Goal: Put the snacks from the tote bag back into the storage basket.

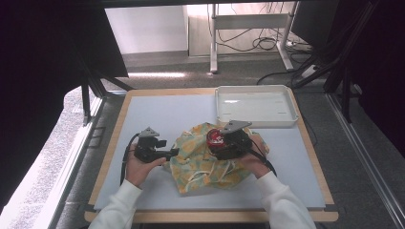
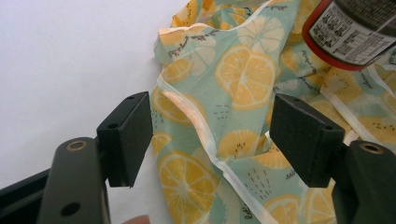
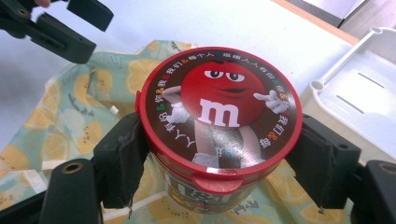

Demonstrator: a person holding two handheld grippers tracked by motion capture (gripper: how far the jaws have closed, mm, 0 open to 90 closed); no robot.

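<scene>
A lemon-print cloth bag (image 1: 200,164) lies crumpled mid-table. My right gripper (image 1: 217,143) is shut on a round candy tub (image 1: 216,137) with a red lid, held upright just above the cloth. In the right gripper view the jaws press both sides of the tub (image 3: 219,107), with the cloth (image 3: 79,107) beneath. My left gripper (image 1: 173,152) stands open at the cloth's left edge. In the left gripper view a white-hemmed fold of the cloth (image 2: 243,74) lies between the spread jaws of that gripper (image 2: 210,135), unclamped. The tub (image 2: 355,28) shows at the upper right.
A white plastic tray (image 1: 258,123) sits at the back right of the pale mat (image 1: 157,114), close behind the tub; its corner (image 3: 355,88) shows in the right gripper view. The table's wooden rim (image 1: 114,138) frames the mat. A desk frame and cables stand on the floor beyond.
</scene>
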